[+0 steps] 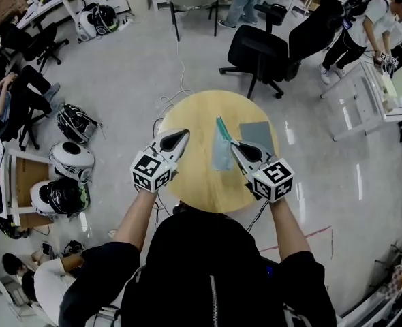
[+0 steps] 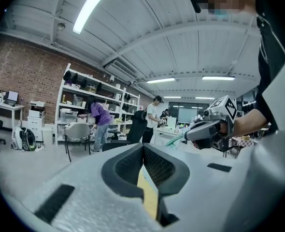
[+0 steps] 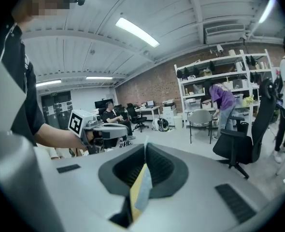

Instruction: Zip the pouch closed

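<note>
A teal pouch [image 1: 221,148] hangs over the round wooden table [image 1: 194,182], pinched at its top edge by my right gripper [image 1: 232,144]. In the right gripper view the jaws [image 3: 146,146] are shut on a thin pale-blue strip of the pouch [image 3: 143,190]. My left gripper [image 1: 185,134] is held to the left of the pouch, apart from it. Its jaws [image 2: 143,146] are shut with nothing between them. From the left gripper view, the right gripper [image 2: 207,129] shows ahead with the pouch's teal corner [image 2: 174,139] sticking out of it.
A flat grey rectangle [image 1: 257,133] lies on the table's far right part. A black office chair [image 1: 259,50] stands beyond the table. Helmets [image 1: 71,159] lie on the floor at left, near seated people. A white desk [image 1: 368,94] stands at the right.
</note>
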